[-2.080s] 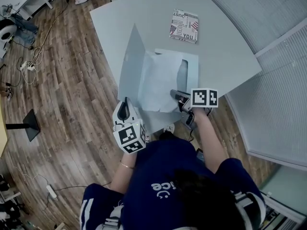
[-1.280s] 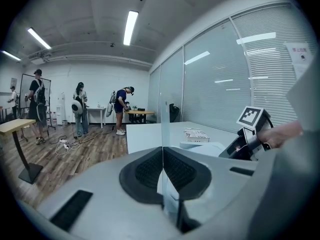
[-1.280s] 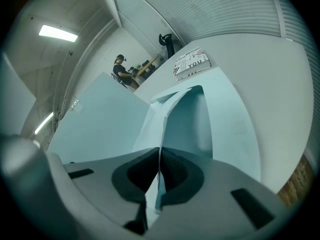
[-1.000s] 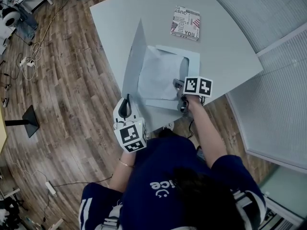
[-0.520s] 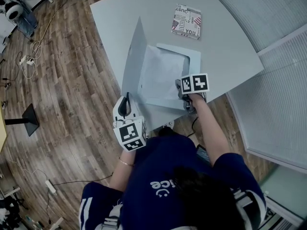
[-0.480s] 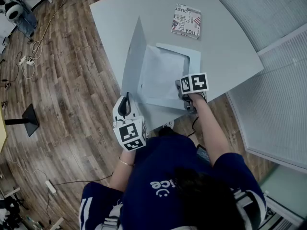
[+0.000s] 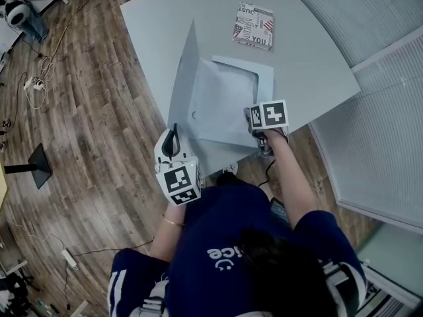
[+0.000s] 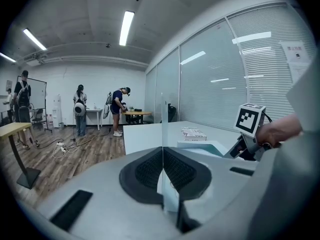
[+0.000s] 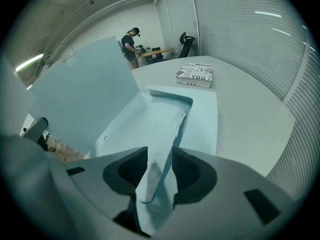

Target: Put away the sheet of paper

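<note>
The sheet of paper [image 7: 221, 101] is lying inside the open folder [image 7: 263, 78], and its near edge is curling up between the pads of my right tool [image 9: 160, 170]. That tool's jaws are opening at this moment. The pads are standing off the sheet on either side and are not pressing it. I am holding this tool over the folder's near right corner, pointing it along the sheet.

My left tool [image 8: 162, 173] is pressed together on the folder cover [image 7: 183, 78]. It is pinching the cover's thin near edge and holding it upright along the folder's left side, while the folder's back panel is lying flat under the sheet.

The folder is resting on the pale counter [image 7: 310, 58], near the counter edge on my side. Beyond the folder and well apart from it, a printed book [image 7: 253, 26] is lying flat on the counter. Left of the folder, past the counter's edge, a wooden floor [image 7: 79, 111] is showing. Far beyond the folder, in the left gripper view, several people [image 8: 80, 109] are standing in the room.
</note>
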Action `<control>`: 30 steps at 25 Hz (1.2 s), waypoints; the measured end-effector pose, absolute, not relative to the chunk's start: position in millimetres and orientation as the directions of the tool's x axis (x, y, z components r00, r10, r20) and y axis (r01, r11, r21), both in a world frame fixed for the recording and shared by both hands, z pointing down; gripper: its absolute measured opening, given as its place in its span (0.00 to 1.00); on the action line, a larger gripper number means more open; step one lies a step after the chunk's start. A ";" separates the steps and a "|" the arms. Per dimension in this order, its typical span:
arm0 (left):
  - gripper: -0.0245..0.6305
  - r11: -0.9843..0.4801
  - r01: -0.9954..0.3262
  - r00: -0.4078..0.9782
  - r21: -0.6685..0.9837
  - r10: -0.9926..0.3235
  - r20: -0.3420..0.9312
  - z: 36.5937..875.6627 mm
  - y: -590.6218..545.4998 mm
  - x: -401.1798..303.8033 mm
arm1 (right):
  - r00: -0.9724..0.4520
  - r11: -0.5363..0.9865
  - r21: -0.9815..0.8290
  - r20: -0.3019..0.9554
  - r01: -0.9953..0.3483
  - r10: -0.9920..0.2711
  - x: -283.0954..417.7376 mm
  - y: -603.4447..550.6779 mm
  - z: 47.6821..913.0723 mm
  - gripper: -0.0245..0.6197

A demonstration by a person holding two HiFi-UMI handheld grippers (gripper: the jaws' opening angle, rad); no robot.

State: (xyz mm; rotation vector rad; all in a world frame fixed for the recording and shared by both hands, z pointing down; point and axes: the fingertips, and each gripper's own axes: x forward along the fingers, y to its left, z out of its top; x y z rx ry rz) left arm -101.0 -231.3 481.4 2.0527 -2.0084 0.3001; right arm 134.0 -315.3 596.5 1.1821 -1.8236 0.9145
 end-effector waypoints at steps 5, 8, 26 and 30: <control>0.05 -0.035 -0.999 0.041 0.024 -0.949 0.313 481.4 -230.2 -95.6 | -0.387 0.249 -0.303 0.809 -0.920 -0.443 139.0 -311.7 583.1 0.25; 0.05 -0.043 -0.999 0.048 0.022 -0.949 0.313 480.4 -229.8 -93.2 | -0.436 0.195 -0.393 0.750 -0.898 -0.497 144.2 -311.5 570.1 0.22; 0.05 -0.306 -0.948 0.275 -0.082 -0.924 0.265 475.3 -228.0 -26.4 | -0.434 0.119 -0.504 0.573 -0.856 -0.695 185.8 -260.3 527.1 0.14; 0.06 -0.399 -0.911 0.360 -0.102 -0.892 0.274 482.4 -228.9 -5.1 | -0.408 0.077 -0.523 0.555 -0.849 -0.725 197.2 -246.7 527.0 0.12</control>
